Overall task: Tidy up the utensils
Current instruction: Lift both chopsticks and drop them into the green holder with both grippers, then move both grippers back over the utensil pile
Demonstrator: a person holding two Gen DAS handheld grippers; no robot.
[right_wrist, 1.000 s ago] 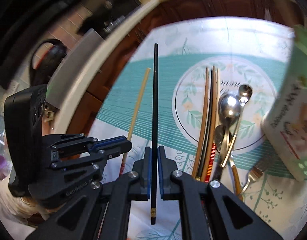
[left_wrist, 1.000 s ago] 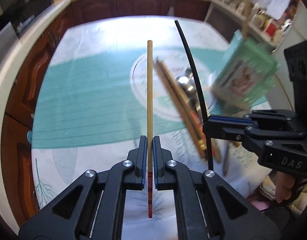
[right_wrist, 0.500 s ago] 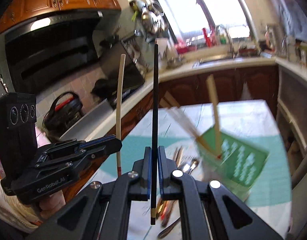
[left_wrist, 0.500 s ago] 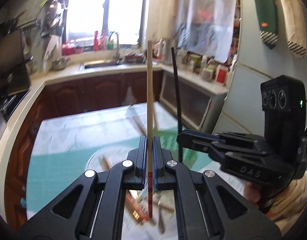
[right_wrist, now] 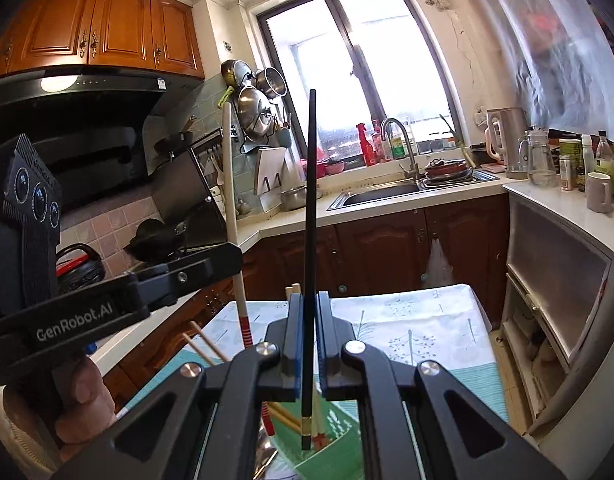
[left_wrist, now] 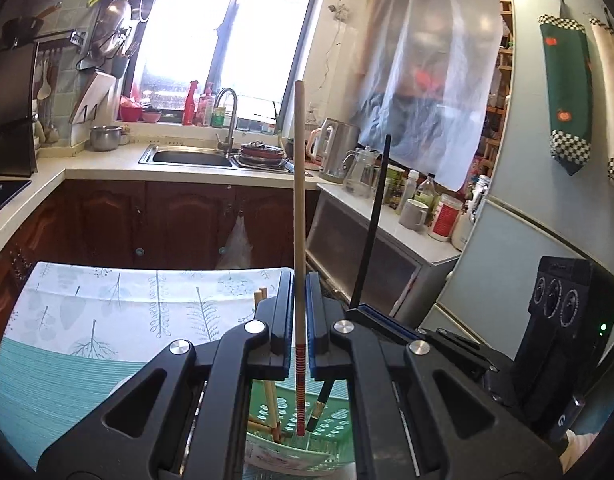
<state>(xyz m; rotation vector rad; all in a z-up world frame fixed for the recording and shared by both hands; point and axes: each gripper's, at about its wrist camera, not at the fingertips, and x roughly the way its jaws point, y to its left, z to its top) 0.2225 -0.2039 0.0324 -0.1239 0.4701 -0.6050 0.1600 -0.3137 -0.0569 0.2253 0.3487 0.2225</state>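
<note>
My left gripper point(left_wrist: 300, 282) is shut on a pale wooden chopstick point(left_wrist: 299, 200) with a red-striped lower end, held upright. My right gripper point(right_wrist: 307, 300) is shut on a black chopstick point(right_wrist: 310, 200) with a gold band near its lower end, also upright. The two grippers are side by side: the right gripper point(left_wrist: 367, 314) shows in the left view, the left gripper point(right_wrist: 227, 256) in the right view. Under both lies a green perforated utensil holder point(left_wrist: 335, 412) with wooden chopsticks point(left_wrist: 269, 396) in it. Both held chopsticks' lower ends hang over its opening.
The holder rests on a table with a leaf-print and teal cloth point(left_wrist: 107, 304). Beyond it are dark cabinets, a counter with a sink point(left_wrist: 187, 157), a kettle point(left_wrist: 339, 148) and jars. A fridge point(left_wrist: 547, 200) stands at the right. A hand point(right_wrist: 83, 392) holds the left gripper.
Both grippers rose and tilted up from looking down at the table. The loose utensils on the cloth left the views; the green holder now sits under both held chopsticks.
</note>
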